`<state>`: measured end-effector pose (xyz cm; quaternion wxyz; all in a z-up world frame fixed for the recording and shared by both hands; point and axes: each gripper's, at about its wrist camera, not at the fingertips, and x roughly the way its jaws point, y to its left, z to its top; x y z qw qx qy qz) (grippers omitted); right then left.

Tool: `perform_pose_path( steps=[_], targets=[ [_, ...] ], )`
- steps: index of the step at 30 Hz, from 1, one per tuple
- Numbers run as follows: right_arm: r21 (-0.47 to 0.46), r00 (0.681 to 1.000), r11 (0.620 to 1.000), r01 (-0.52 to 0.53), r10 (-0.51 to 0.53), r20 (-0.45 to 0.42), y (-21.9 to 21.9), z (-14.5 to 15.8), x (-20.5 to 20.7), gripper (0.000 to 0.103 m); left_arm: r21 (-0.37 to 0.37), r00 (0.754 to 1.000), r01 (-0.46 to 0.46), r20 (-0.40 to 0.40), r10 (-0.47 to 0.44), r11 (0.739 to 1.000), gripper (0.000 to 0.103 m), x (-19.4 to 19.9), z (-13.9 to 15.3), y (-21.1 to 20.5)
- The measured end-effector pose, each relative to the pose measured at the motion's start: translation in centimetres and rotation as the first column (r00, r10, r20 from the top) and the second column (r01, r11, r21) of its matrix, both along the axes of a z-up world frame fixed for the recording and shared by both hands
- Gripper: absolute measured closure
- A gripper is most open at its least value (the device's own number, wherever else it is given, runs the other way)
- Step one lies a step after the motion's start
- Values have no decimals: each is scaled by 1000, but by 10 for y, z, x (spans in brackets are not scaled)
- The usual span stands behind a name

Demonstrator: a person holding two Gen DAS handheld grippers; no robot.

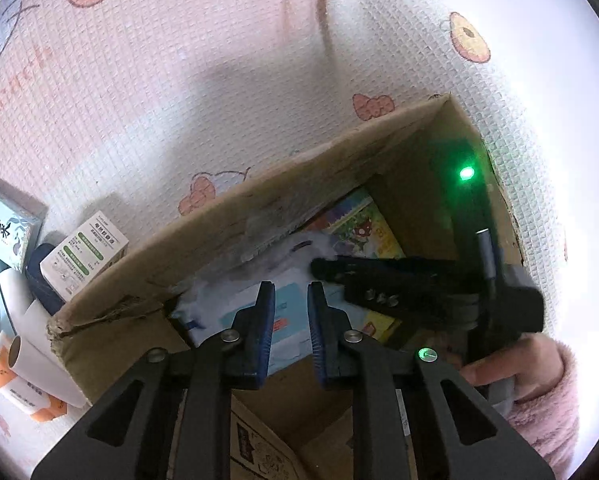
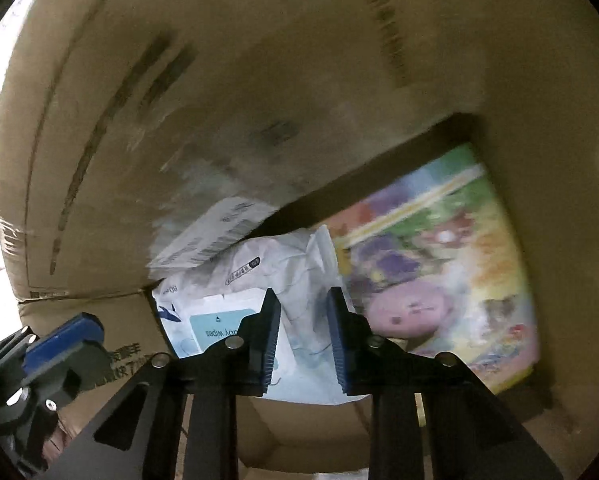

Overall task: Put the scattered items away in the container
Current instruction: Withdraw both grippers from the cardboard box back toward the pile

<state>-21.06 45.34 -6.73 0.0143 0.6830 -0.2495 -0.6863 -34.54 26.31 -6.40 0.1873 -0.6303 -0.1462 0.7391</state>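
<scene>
1. On the play mat [image 1: 147, 92] left of the cardboard box [image 1: 235, 220], a green-and-white carton [image 1: 84, 258] and a paper roll [image 1: 39, 344] lie outside.
2. Your left tool [image 1: 291, 332] hangs over the box, jaws narrowed, gripping nothing.
3. The baby wipes pack [image 2: 235, 320] lies flat inside, its long axis running left to right beside the picture book [image 2: 439, 272].
4. Your right tool [image 2: 304, 342] is nearly clenched above the pack, empty.
</scene>
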Motion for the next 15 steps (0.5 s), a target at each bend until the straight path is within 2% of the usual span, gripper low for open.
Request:
perform_pose_path(
  steps=[3,9,12,15],
  targets=[
    [106,998,993,-56,56,0,-22,-2,-5,82,-3,1000,4,-2,-4,1000,84,0,9,-6],
    [93,1000,996,-16,17,-16,-22,16,0,81,-27,1000,7,-29,-8,1000,84,1,11,-3],
    [134,1000,991,24,-22,-16,-20,34,12,81,-44,999,-3,-33,2,999,84,0,11,-4],
    [196,995,979,61,-44,-91,-18,68,26,81,-33,1000,5,-25,-6,999,84,0,10,-1]
  ],
)
